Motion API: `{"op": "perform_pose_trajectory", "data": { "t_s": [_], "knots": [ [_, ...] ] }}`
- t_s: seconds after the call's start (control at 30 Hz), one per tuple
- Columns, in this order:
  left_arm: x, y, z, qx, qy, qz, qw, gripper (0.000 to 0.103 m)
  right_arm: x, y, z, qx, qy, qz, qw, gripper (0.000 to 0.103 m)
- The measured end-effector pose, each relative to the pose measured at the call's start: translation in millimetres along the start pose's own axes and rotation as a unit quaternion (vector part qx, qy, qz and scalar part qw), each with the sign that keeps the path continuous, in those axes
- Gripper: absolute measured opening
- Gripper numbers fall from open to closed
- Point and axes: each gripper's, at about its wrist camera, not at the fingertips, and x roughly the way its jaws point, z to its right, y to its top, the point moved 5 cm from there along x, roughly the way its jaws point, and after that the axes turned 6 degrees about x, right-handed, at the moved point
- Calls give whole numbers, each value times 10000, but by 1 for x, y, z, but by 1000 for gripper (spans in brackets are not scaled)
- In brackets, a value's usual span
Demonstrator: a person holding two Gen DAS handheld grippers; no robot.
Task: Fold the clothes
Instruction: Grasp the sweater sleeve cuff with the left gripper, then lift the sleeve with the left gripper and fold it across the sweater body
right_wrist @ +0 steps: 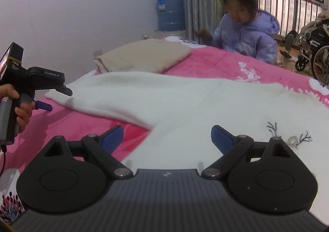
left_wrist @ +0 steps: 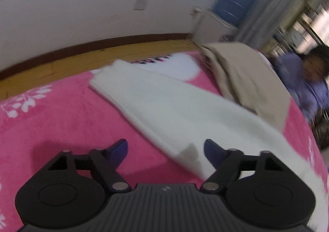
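A white sweater point(right_wrist: 185, 98) with a small embroidered deer point(right_wrist: 292, 139) lies spread on the pink bedspread point(right_wrist: 216, 63). One long sleeve point(left_wrist: 156, 100) stretches away to the upper left in the left wrist view. My left gripper point(left_wrist: 165, 148) is open just above the sleeve's near edge, nothing between its blue fingertips. The same tool shows in the right wrist view as the left gripper point(right_wrist: 55, 98), held by a hand point(right_wrist: 22, 112) beside the sleeve's end. My right gripper point(right_wrist: 167, 139) is open over the sweater's body where the sleeve joins.
A folded beige garment point(right_wrist: 144, 57) lies at the far side of the bed. A person in a lilac padded jacket point(right_wrist: 246, 34) sits beyond the bed. A blue water jug point(right_wrist: 169, 12), grey curtains and a wheelchair point(right_wrist: 312, 51) stand behind. Wooden floor point(left_wrist: 61, 67) borders the bed.
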Motion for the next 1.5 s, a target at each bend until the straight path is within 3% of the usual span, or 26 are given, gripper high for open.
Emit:
{"op": "perform_pose_trajectory", "data": {
  "t_s": [0.2, 0.53, 0.7, 0.8, 0.93, 1.13, 1.27, 1.37, 1.5],
  "knots": [
    [5, 6, -18, -468, 383, 252, 9979, 62, 11, -12, 16, 325, 87, -338, 9989, 92],
    [10, 14, -47, -1236, 1015, 671, 9848, 60, 42, -22, 22, 537, 289, -614, 9962, 92],
    [20, 24, -47, -1002, 1174, 761, 9851, 29, 49, -24, 27, 608, 249, -683, 9955, 92],
    [21, 27, -37, -542, 1190, 795, 9882, 11, 48, -22, 32, 641, 182, -664, 9956, 92],
    [7, 30, -14, 277, 1380, 1004, 9849, 9, 42, -20, 40, 692, 69, -632, 9956, 92],
    [-46, 35, 30, 1041, 616, 1613, 9795, 8, 37, -18, 59, 1151, -108, -854, 9896, 92],
    [-86, 25, 71, 1619, -144, 1935, 9675, 8, 36, -19, 81, 1916, -300, -1139, 9744, 92],
    [-113, 6, 106, 2172, -851, 2053, 9505, 8, 26, -19, 94, 2211, -462, -1249, 9661, 91],
    [-137, -36, 153, 3160, -1655, 2159, 9089, 8, 1, -16, 104, 2102, -692, -1359, 9657, 91]
  ]
}}
